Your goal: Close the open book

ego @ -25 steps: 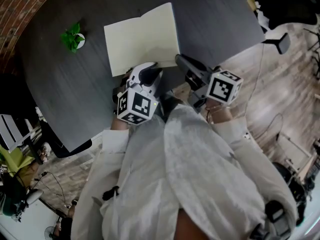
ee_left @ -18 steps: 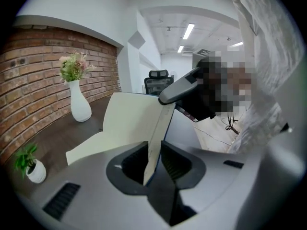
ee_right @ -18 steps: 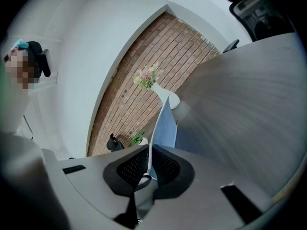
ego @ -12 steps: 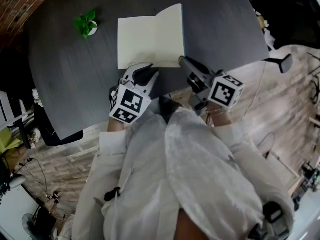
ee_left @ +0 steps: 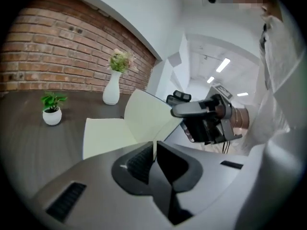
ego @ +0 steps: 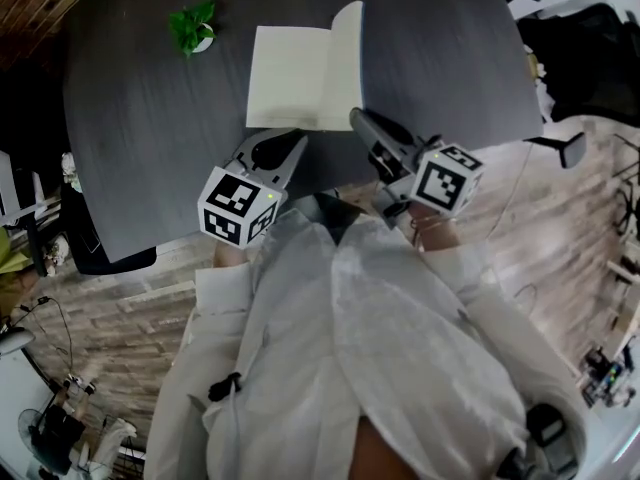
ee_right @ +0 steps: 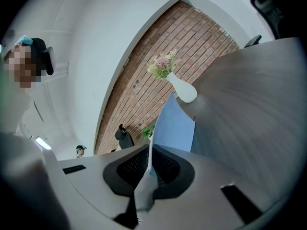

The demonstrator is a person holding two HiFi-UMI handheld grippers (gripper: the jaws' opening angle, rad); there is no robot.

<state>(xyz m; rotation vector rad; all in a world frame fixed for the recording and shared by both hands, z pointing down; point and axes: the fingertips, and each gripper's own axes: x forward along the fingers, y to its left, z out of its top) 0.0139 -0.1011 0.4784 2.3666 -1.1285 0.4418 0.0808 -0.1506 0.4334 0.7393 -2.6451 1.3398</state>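
My right gripper [ee_right: 149,150] is pinched on the outer edge of the book's [ego: 292,80] right half. My left gripper [ee_left: 154,146] has just been closing and is down to a slit now, with what looks like a thin pale sliver of the book's near edge caught in it, close to the spine. The book sits open on the dark table [ego: 150,158] right in front of me, left half flat, right half tipped up. What worries me is that the right grip is only on a thin edge, so a fast swing could let it slip out and flop back open. Or I might just be bending one sheet, hard to tell. Also the left jaws sit about where that half has to land, so I could trap them in the fold or drag the book toward the little plant [ego: 195,28]. Compared with a second ago, the right half stands steeper and my left gripper has rolled over.
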